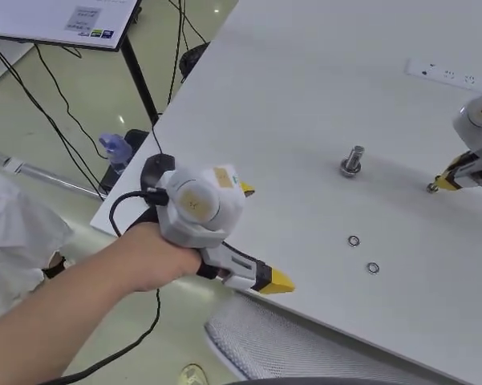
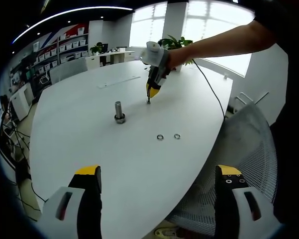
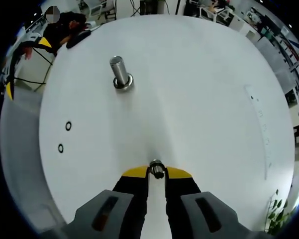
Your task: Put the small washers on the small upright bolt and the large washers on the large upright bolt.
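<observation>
**Right fingers at the small bolt, two washers loose on the bench**

The right gripper (image 3: pixel 156 173) points tip-down at the small bolt (image 1: pixel 431 188), which stands toward the right side of the white bench (image 1: pixel 305 80). Its fingers are drawn to a narrow slit. A little ring of metal sits between the tips, and I take it for a small washer (image 3: pixel 156 168) pinched right at the bolt's top.

The left gripper (image 1: pixel 261 235) hovers at the near edge of the bench, fingers spread wide and holding nothing.

The large bolt (image 1: pixel 352 159) stands upright mid-bench. The ring round its foot may be a washer or its own head; I cannot tell which. The two loose washers (image 1: pixel 354 241) lie flat and close together, between the large bolt and the near edge. They are too small here to sort by size.

The washers look thin, stiff and light, and probably slide easily on the smooth top. Lying flat, they offer little to hold, so the fingertips should pinch across opposite rims, low to the bench. Both bolts seem free-standing, so a nudge might tip them.
</observation>
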Available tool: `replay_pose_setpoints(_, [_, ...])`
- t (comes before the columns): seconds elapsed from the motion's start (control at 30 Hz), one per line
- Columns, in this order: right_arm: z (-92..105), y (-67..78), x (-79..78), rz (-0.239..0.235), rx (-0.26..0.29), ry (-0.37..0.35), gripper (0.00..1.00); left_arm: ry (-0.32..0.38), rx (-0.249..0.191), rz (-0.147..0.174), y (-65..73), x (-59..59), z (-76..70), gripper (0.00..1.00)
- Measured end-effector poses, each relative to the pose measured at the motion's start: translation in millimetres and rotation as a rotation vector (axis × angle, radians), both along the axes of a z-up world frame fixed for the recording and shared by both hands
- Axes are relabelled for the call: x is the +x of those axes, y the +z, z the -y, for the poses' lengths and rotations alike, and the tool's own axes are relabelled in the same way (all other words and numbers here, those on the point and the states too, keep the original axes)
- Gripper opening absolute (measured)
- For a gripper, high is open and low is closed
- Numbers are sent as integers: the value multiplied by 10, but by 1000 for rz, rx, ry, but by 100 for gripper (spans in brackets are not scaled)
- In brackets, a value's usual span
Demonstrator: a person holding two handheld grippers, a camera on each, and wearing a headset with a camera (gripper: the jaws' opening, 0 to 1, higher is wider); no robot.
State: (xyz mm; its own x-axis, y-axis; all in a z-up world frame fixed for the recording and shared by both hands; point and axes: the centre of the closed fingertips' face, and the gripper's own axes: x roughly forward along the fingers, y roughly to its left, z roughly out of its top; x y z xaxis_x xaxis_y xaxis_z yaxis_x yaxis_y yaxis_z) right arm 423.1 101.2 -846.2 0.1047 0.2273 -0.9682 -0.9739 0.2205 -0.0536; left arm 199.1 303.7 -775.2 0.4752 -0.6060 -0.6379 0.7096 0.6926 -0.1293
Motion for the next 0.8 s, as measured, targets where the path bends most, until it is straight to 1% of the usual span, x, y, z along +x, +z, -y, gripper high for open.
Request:
replay_pose_setpoints(0.17, [-6,-49,-26,-3,-2,4,13,-1,8,-15,-33,-31,-17,92])
replay_pose_setpoints(0.23, [2,-72,-40,-4,-8,10,13,1,7,-13,-34,-35,-18,92])
replay_pose_setpoints(0.27, [6,-83,-41,-7,-10,10,13,7,-2,-2,-11,-25,-16,93])
replay_pose_setpoints(0.33, [12,-103,-40,-8,-13,12,13,9,-14,-5,4,-25,-7,92])
replay_pose_setpoints(0.4, [17,-119,-39,-8,-19,17,13,5,-7,-3,0,-20,-15,91])
replay_pose_setpoints(0.5, [23,-150,-34,-8,-26,21,13,5,-11,-7,4,-6,-17,91])
replay_pose_setpoints(0.57, [25,-162,-41,-8,-31,25,13,6,-26,-12,13,-2,-8,91])
replay_pose_setpoints(0.8, [12,-158,-21,-15,-28,16,13,1,-26,-17,-2,-6,3,91])
